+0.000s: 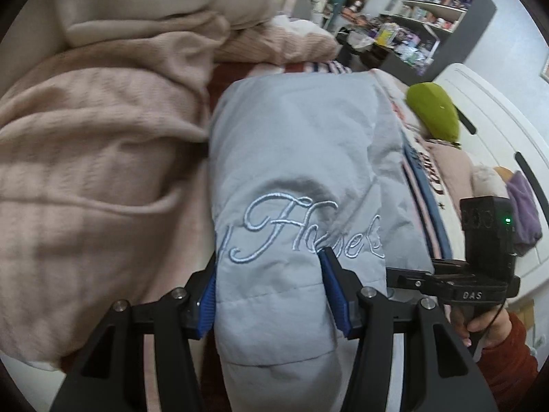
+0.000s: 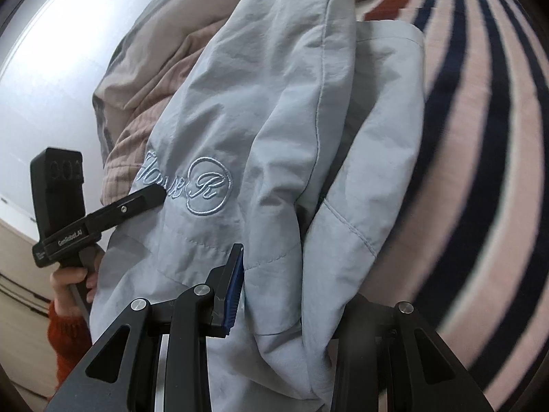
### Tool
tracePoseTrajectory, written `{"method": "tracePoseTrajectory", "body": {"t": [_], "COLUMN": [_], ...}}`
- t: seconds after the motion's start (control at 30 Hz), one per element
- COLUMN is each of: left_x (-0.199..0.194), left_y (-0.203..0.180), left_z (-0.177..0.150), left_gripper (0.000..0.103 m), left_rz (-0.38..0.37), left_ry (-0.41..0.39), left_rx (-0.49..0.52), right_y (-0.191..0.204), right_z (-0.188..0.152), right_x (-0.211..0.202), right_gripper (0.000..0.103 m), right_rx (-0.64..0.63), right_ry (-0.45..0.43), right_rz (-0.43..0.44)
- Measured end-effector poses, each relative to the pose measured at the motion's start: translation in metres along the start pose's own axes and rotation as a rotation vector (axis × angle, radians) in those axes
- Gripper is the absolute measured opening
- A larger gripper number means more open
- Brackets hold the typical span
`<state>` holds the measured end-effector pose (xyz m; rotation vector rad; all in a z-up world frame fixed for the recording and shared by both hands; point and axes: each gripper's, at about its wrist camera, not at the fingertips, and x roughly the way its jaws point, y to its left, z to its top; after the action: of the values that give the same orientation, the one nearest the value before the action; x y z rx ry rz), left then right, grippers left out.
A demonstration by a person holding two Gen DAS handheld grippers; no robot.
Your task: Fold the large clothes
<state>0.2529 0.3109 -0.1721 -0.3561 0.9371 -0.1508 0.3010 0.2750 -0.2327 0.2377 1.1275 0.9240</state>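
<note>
Now clamped at its near end by both the left gripper [image 1: 269, 295] and the right gripper [image 2: 274, 292], long blue jacket [image 1: 295, 158] stretching far away across the bed [image 2: 480, 137].

The pale blue jacket [image 1: 295, 178] filled the gap between the left gripper's [image 1: 271, 295] fingers, and a heaped pink blanket [image 1: 96, 158] crowded just beside it on the left. To its right, the right gripper [image 1: 477, 285] blocked passage, while the striped bedding [image 2: 480, 158] beyond the jacket lay bare.

The pale blue padded jacket [image 1: 295, 158] lies bunched lengthwise on the bed. White script embroidery [image 1: 302, 230] runs across it. Its fabric is creased and folded over itself.
</note>
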Motion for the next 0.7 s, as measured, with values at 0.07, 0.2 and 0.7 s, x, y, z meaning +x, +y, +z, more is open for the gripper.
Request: {"method": "tracePoseTrajectory", "body": {"t": [0.07, 0.2, 0.7], "left_x": [-0.001, -0.011, -0.120], "left_y": [0.001, -0.005, -0.132], "left_z": [-0.004, -0.010, -0.065], "left_gripper": [0.055, 0.065, 0.079], "left_rz": [0.040, 0.118, 0.169], "left_ry": [0.003, -0.015, -0.259], "left_rx": [0.000, 0.026, 0.164], "right_y": [0.012, 0.021, 0.056], "right_z": [0.006, -0.006, -0.051], "right_x": [0.016, 0.013, -0.085], "right_gripper": [0.030, 0.046, 0.073], "right_rx": [-0.012, -0.037, -0.140], "right_ry": [0.005, -0.001, -0.177], "right_rz": [-0.005, -0.004, -0.129]}}
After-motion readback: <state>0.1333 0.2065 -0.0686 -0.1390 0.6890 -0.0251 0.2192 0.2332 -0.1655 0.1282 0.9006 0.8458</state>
